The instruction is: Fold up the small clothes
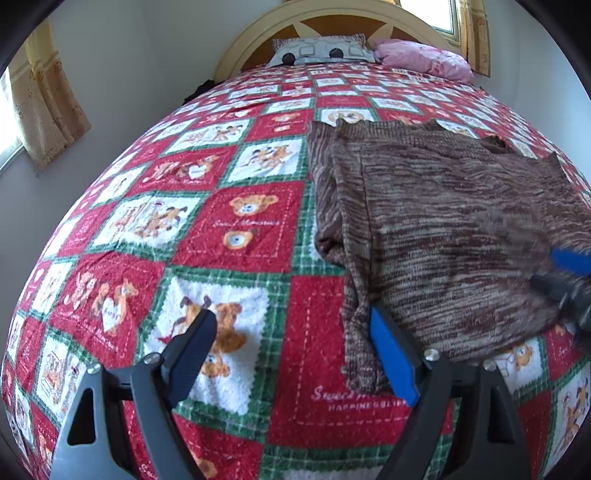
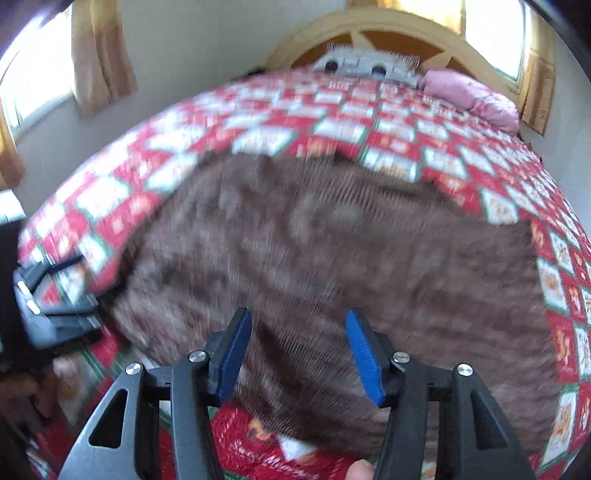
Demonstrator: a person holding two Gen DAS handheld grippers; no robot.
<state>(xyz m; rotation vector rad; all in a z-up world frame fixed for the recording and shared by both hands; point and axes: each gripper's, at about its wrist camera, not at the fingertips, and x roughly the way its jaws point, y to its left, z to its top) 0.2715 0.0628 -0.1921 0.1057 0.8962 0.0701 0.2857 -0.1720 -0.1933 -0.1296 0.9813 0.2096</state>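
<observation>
A brown striped knit sweater (image 1: pixel 436 221) lies on the red, green and white quilted bedspread (image 1: pixel 221 229), its left side folded inward. My left gripper (image 1: pixel 291 328) is open at the sweater's near left corner, with its right blue pad beside the sweater's edge. My right gripper (image 2: pixel 295 332) is open just above the sweater's near edge (image 2: pixel 332 240); this view is blurred. The right gripper also shows at the right edge of the left wrist view (image 1: pixel 569 273). The left gripper shows at the left edge of the right wrist view (image 2: pixel 55 306).
A grey patterned pillow (image 1: pixel 321 51) and a pink pillow (image 1: pixel 424 59) lie against the wooden headboard (image 1: pixel 332 22). Curtained windows (image 1: pixel 40 96) stand to the left and behind the bed. A wall runs along the bed's left side.
</observation>
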